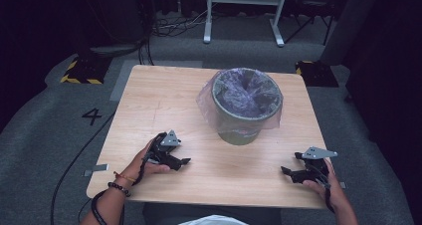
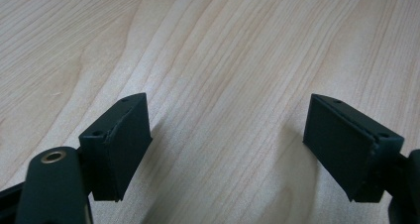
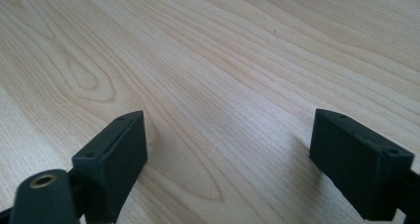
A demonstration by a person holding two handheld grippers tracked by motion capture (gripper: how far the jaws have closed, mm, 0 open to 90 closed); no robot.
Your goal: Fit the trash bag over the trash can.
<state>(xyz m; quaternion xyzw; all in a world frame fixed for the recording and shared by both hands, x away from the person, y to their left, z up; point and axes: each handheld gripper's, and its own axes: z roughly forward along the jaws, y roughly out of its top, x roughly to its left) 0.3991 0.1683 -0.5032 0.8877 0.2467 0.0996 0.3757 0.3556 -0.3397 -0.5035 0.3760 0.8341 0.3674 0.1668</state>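
A green bin (image 1: 244,128) lined with a translucent purple bag (image 1: 247,93) stands upright on the wooden table (image 1: 164,100), right of centre toward the far side. My left gripper (image 1: 183,162) rests low on the table near the front left, held by a hand, pointing right. My right gripper (image 1: 286,171) rests near the front right, pointing left. In the left gripper view the gripper (image 2: 225,149) is open, with bare wood between its wide-apart jaws. In the right gripper view the gripper (image 3: 228,159) is likewise open over bare wood. Both sit well short of the bin.
The table stands on grey carpet with a "4" mark (image 1: 92,116) at the left. A cable (image 1: 79,155) runs across the floor on the left. A white frame's legs (image 1: 244,16) stand beyond the table, and yellow-black striped blocks (image 1: 82,70) sit at the far corners.
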